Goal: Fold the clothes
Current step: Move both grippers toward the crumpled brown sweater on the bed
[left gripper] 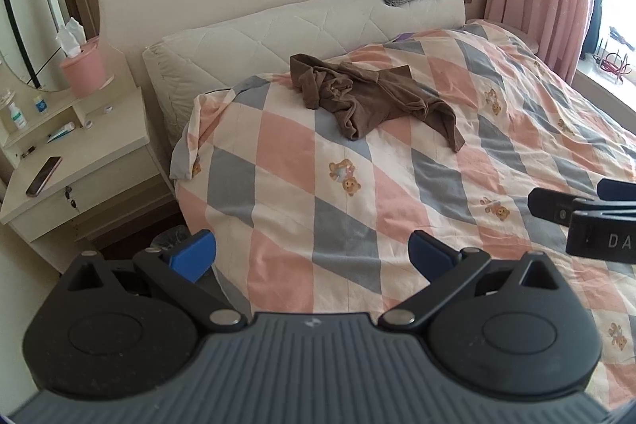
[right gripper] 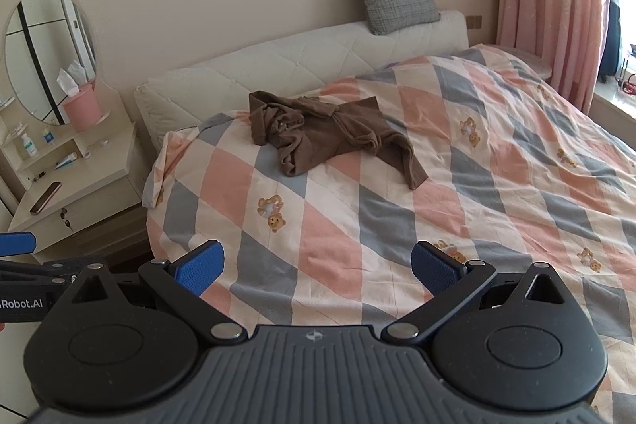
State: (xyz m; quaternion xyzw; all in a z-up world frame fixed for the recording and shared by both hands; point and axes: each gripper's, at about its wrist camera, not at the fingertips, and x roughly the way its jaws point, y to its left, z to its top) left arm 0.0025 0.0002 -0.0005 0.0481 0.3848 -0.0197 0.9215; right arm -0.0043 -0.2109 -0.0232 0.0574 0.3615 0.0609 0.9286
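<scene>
Left wrist view: left gripper [left gripper: 312, 255] with blue fingers [left gripper: 194, 255] spread wide and empty over the checked quilt [left gripper: 302, 185], crumpled brown garment [left gripper: 369, 98] lying well ahead near the headboard [left gripper: 278, 26]. Right wrist view: right gripper [right gripper: 316, 267] likewise wide apart and empty, same brown garment [right gripper: 330, 134] bunched on the quilt [right gripper: 357, 217] far from the fingers [right gripper: 433, 271], table [right gripper: 79, 193] at left.
</scene>
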